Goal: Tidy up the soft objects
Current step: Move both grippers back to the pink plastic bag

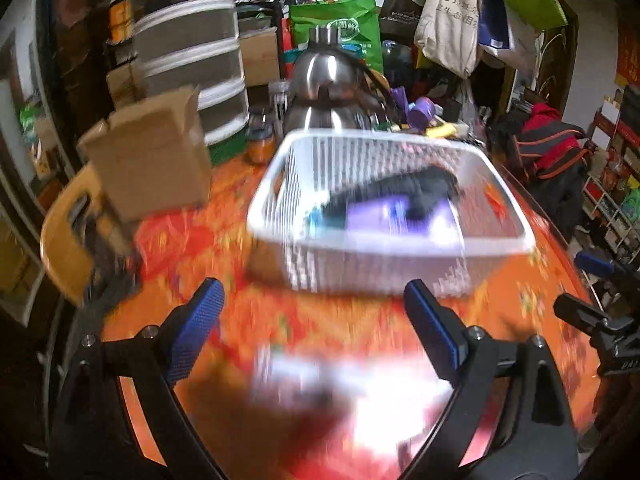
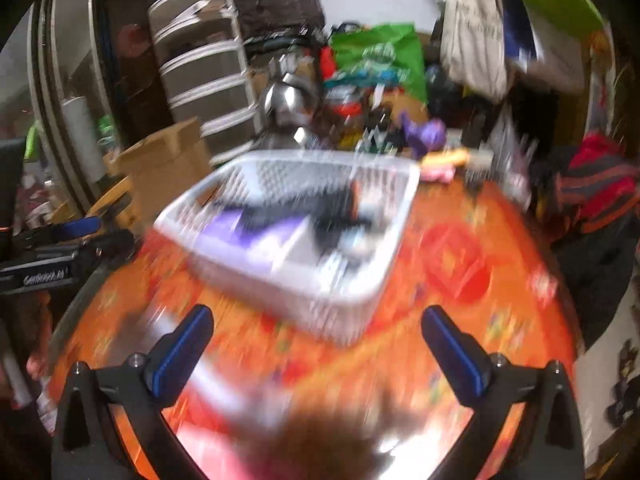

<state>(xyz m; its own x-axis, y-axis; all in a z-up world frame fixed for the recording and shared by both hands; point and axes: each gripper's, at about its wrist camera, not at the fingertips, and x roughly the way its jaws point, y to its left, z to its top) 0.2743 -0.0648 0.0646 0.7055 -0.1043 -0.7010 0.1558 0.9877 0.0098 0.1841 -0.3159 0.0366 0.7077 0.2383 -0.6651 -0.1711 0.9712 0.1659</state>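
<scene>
Both claws, left claw and right claw, gape released; the white basket of soft items sits at twelve o'clock on the tabletop.

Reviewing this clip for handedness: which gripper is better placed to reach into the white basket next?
Probably left. The left gripper is open and faces the white basket squarely; the right gripper, also open, sees it off to its left, corner-on.

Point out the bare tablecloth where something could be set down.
Bare orange floral tablecloth lies between the white slatted plastic basket and both open tongs, left and right; more to the basket's right. Behind it, around the steel kettle, is crowded.
</scene>
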